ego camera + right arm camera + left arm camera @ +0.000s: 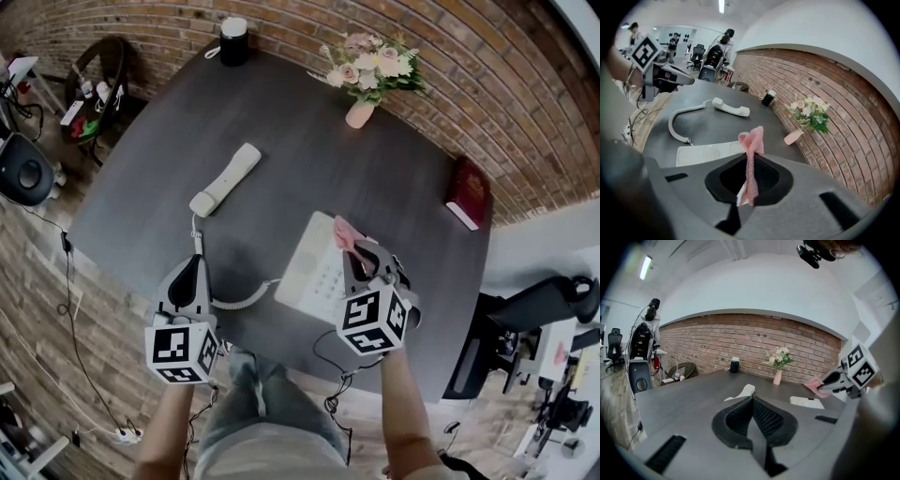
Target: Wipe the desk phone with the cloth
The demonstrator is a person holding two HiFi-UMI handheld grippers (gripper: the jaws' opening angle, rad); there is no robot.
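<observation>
A dark round table [281, 131] stands against a brick wall, seen from above. Near its front edge sits the white desk phone [314, 267], with its cradle empty. The white handset [227, 178] lies flat on the table, beyond the phone and to its left. A coiled cord [239, 300] curves from the phone's left side.

The right gripper [356, 248] is over the phone's right edge. Its jaws are clamped on a pink cloth [345, 232]. The cloth runs pinched between the jaws, and a bunched end sticks out past their tips. In the left gripper view, the cloth is raised above the phone with a gap between them.

The left gripper [196, 262] is to the left of the phone, beside the cord, with its jaws pressed together on nothing.

Beyond the phone, near the wall, a pink vase of flowers [359, 114] stands upright. A dark cylinder with a white top [233, 40] stands beyond the phone to the left, at the table's far edge. A red book [467, 190] lies to the right of the phone, at the table's rim.
</observation>
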